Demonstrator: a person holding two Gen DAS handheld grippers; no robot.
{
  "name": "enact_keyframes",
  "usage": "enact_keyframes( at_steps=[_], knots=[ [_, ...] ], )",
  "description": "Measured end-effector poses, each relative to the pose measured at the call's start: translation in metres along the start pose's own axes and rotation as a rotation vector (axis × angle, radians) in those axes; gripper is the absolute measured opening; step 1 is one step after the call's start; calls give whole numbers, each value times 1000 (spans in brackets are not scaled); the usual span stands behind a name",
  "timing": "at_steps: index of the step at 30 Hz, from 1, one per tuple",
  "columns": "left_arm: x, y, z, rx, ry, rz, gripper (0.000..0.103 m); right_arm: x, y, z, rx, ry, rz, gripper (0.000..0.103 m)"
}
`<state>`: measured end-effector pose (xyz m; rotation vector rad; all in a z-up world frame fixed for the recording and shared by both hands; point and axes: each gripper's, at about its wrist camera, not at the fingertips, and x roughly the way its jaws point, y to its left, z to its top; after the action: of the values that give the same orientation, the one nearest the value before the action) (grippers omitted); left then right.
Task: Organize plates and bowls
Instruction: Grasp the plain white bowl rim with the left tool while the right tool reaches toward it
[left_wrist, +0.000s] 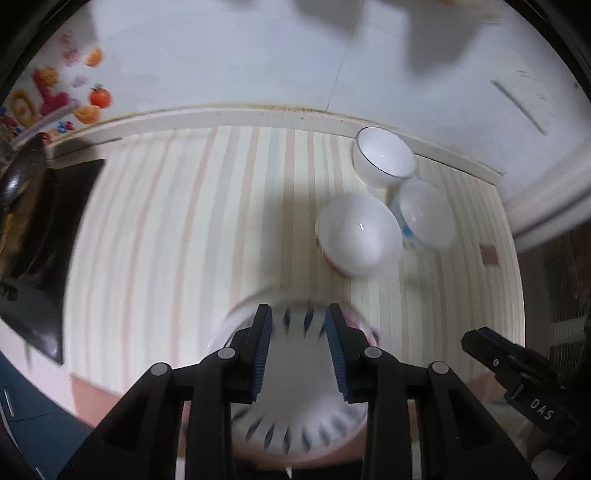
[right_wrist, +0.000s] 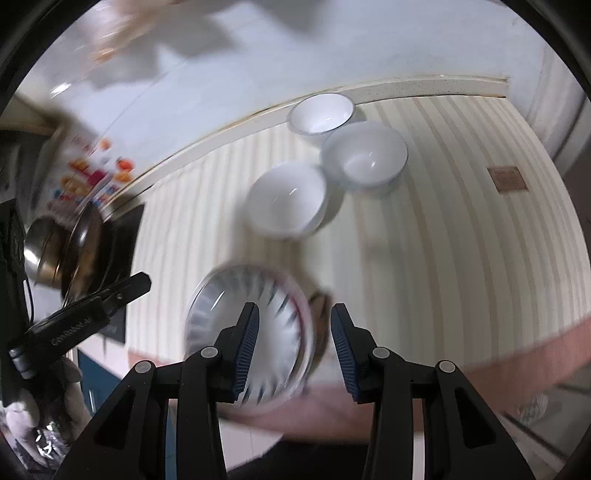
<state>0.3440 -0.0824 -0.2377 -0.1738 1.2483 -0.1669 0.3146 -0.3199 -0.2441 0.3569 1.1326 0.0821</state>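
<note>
Hovering over the patterned bowl (left_wrist: 291, 373) on the striped mat (left_wrist: 166, 229), the left gripper (left_wrist: 298, 350) gapes narrowly, gripping nothing, the right gripper (right_wrist: 294, 350) wider, empty; only its view shows pots (right_wrist: 66, 251).

The striped counter (left_wrist: 184, 221) is viewed steeply downward from both wrists, close up; the three white bowls (right_wrist: 288, 201) are shared.

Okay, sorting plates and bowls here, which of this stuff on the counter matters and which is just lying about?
Job:
- patterned bowl
- three white bowls: back, right, front

Lying about:
- dark pan
- metal pot
- colourful stickers
- brown tag
</note>
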Motion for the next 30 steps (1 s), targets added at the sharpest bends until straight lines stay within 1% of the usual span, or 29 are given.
enact_keyframes(
  at_steps=[1, 2, 4, 5, 6, 7, 9, 11, 12, 13, 14, 15, 17, 20, 23, 27, 30],
  knots=[
    [14, -1, 12, -12, 20, -1, 28, 10, -5, 11, 10, 9, 3, 43],
    [33, -2, 26, -24, 48, -7, 28, 29, -13, 31, 22, 30, 8, 43],
    [63, -4, 46, -35, 90, -8, 28, 56, -23, 53, 36, 57, 15, 43],
    [75, -5, 52, -35, 109, -15, 28, 76, -29, 67, 43, 85, 21, 43],
    [94, -7, 61, -32, 140, -36, 28, 89, -33, 75, 47, 103, 24, 43],
    [106, -9, 67, -33, 155, -38, 28, 104, -37, 83, 52, 123, 28, 43],
    [127, -11, 76, -27, 178, -49, 28, 132, -43, 96, 66, 166, 48, 43],
    [141, -12, 81, -26, 186, -38, 27, 150, -45, 102, 65, 183, 58, 43],
    [145, -11, 82, -22, 188, -43, 27, 158, -44, 105, 59, 189, 52, 41],
    [149, -12, 82, -17, 192, -47, 22, 166, -43, 107, 49, 196, 48, 38],
    [152, -13, 82, -13, 199, -44, 18, 176, -41, 110, 39, 210, 47, 32],
    [154, -14, 80, -7, 205, -52, 17, 180, -40, 109, 38, 216, 56, 26],
    [152, -17, 78, 15, 191, -28, 17, 189, -35, 111, 24, 221, 60, 19],
    [144, -20, 75, 31, 181, -15, 17, 190, -24, 110, -23, 199, 7, 18],
    [125, -25, 67, 38, 164, -16, 17, 188, -20, 106, -29, 208, 12, 17],
    [93, -37, 51, 63, 137, -12, 17, 163, -15, 98, -32, 191, 31, 16],
    [66, -49, 36, 87, 117, -26, 17, 138, -15, 89, -46, 172, 43, 16]
  ],
)
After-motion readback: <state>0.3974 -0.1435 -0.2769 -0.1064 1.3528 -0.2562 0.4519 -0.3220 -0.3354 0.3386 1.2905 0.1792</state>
